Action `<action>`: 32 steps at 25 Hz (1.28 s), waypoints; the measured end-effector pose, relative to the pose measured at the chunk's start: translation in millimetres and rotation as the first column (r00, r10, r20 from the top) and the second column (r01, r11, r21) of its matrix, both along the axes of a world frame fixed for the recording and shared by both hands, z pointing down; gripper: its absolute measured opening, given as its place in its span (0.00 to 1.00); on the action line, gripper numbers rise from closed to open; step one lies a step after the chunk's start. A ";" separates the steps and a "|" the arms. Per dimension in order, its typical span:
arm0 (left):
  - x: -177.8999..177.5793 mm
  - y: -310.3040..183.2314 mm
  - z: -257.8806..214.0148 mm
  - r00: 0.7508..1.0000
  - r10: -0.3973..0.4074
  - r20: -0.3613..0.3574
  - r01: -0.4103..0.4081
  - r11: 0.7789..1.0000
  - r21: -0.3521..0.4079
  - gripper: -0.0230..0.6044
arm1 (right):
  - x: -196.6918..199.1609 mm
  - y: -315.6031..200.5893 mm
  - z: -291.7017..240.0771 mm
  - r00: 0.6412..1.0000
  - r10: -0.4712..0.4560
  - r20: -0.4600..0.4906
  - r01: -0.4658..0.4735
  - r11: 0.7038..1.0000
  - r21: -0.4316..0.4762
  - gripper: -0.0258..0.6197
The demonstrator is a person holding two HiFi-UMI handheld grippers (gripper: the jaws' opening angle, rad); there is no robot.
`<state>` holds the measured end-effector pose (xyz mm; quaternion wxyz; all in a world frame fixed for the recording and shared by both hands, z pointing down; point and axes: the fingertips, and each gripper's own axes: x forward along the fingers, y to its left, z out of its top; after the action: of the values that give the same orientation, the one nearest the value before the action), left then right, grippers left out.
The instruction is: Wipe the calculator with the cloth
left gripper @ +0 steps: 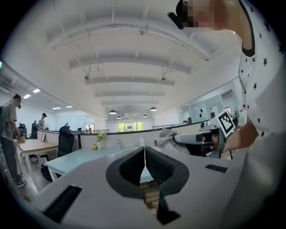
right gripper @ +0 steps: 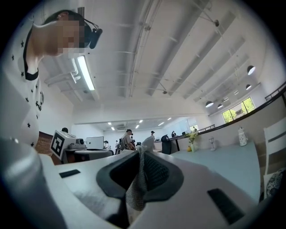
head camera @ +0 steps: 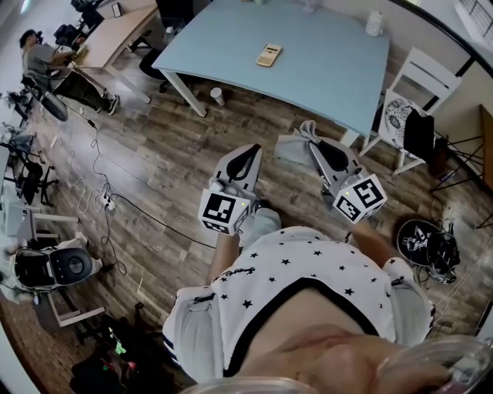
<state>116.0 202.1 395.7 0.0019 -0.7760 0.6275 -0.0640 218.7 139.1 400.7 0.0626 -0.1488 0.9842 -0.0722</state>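
Observation:
The yellowish calculator [head camera: 269, 55] lies on the light blue table [head camera: 331, 73], far ahead of both grippers. Both grippers are held close to the person's body over the wooden floor, short of the table. My left gripper [head camera: 248, 156] is shut with nothing between its jaws [left gripper: 144, 149]. To its right, my right gripper [head camera: 312, 137] is shut on a grey cloth [head camera: 295, 148]. In the right gripper view the cloth [right gripper: 139, 188] hangs pinched between the jaws, and the right gripper [right gripper: 142, 151] points toward the table. The cloth [left gripper: 166, 137] also shows at the right gripper's tip in the left gripper view.
A white chair [head camera: 414, 83] stands at the table's right corner with a dark bag [head camera: 428, 243] on the floor behind it. A cup [head camera: 218, 95] stands by a table leg, a white bottle [head camera: 374, 23] on the table. Cables run over the floor at left; a person [head camera: 48, 65] is at a far desk.

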 end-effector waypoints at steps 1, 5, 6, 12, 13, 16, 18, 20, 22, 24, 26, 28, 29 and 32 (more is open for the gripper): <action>-7.6 -3.6 0.8 1.000 -0.001 -0.002 0.001 1.000 0.000 0.09 | -6.6 -4.7 1.0 1.000 0.000 0.005 0.000 1.000 -0.013 0.09; -37.4 -15.9 5.8 1.000 -0.007 -0.017 0.007 1.000 -0.006 0.09 | -33.7 -19.4 6.4 1.000 -0.002 0.010 0.003 0.999 -0.049 0.09; -44.7 -18.8 6.9 1.000 -0.008 -0.019 0.008 1.000 -0.008 0.09 | -40.2 -22.9 7.7 1.000 0.003 0.008 -0.003 0.999 -0.053 0.09; -82.9 -36.2 5.3 1.000 0.014 -0.019 -0.015 1.000 -0.013 0.09 | -73.7 -43.4 11.2 0.999 0.054 0.007 -0.053 0.996 -0.079 0.09; -88.3 -38.2 4.6 1.000 0.019 -0.019 -0.019 1.000 -0.012 0.09 | -79.0 -45.8 11.2 0.998 0.058 0.006 -0.057 0.995 -0.077 0.09; -105.9 -42.4 3.5 1.000 0.023 -0.016 -0.023 1.000 -0.009 0.09 | -95.5 -53.0 12.7 0.998 0.068 0.005 -0.067 0.994 -0.085 0.09; -119.7 -44.4 4.0 1.000 0.018 -0.013 -0.018 1.000 -0.009 0.09 | -107.7 -57.0 13.9 0.997 0.073 0.003 -0.072 0.994 -0.088 0.09; -133.5 -45.9 5.1 1.000 0.014 -0.014 -0.014 1.000 -0.010 0.09 | -120.7 -59.1 13.2 0.997 0.072 0.004 -0.071 0.994 -0.081 0.09; -145.5 -47.5 5.1 1.000 0.012 -0.015 -0.012 1.000 -0.007 0.09 | -132.4 -61.1 13.3 0.997 0.074 0.005 -0.074 0.994 -0.082 0.09; -156.9 -49.0 3.9 1.000 0.009 -0.014 -0.009 1.000 0.000 0.09 | -143.7 -63.6 13.7 0.997 0.077 0.002 -0.077 0.993 -0.087 0.09; -169.5 -49.6 2.2 1.000 0.002 -0.017 -0.002 1.000 0.009 0.09 | -154.7 -65.3 13.7 0.997 0.078 -0.002 -0.078 0.993 -0.087 0.09; -181.1 -50.4 1.1 1.000 -0.001 -0.023 0.001 1.000 0.017 0.09 | -164.8 -66.6 13.4 0.997 0.079 -0.004 -0.079 0.993 -0.085 0.09; -185.5 -51.3 1.1 1.000 -0.001 -0.024 0.001 1.000 0.020 0.09 | -168.9 -67.8 13.2 0.997 0.080 -0.004 -0.080 0.993 -0.082 0.09; -196.2 -53.7 4.1 1.000 -0.004 -0.027 0.004 1.000 0.020 0.09 | -178.4 -72.0 12.8 0.996 0.088 -0.005 -0.088 0.993 -0.078 0.09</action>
<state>-80.2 148.4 399.9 0.0013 -0.7755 0.6296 -0.0472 40.3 67.1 413.5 0.0590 -0.1943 0.9732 -0.1078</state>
